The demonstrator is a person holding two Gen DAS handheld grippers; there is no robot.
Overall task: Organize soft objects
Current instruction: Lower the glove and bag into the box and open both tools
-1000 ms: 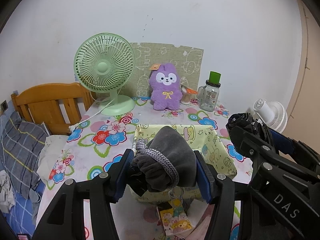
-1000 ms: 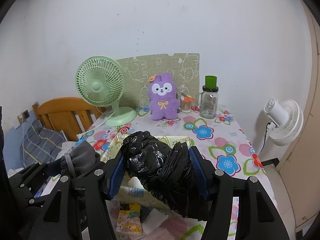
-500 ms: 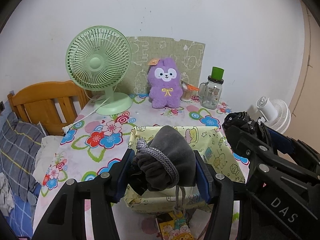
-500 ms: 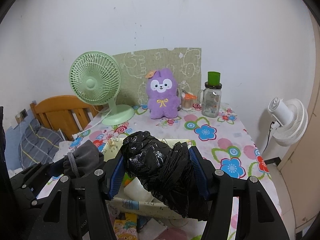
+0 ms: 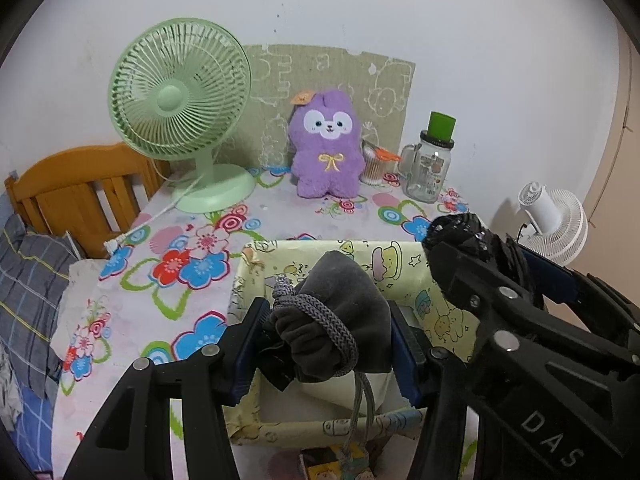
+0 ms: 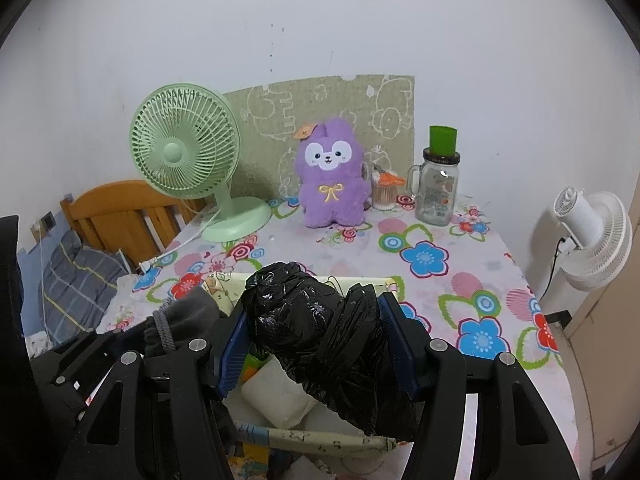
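Gripping: left tongs (image 5: 326,346) w/ grey pouch (image 5: 340,320), right tongs (image 6: 316,344) w/ black bag (image 6: 324,332), over bin (image 5: 400,256).

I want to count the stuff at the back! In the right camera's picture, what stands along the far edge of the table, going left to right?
Pale green plastic desk fan → fluffy purple plush bunny → small clear cup of cotton swabs → clear glass mug jar with green lid.

Left gripper (image 5: 326,344): jaws clamped on a grey pouch (image 5: 340,320), held level, pointing forward. Right gripper (image 6: 316,340): jaws clamped on a black bag (image 6: 320,328), just beside the left, same heading.
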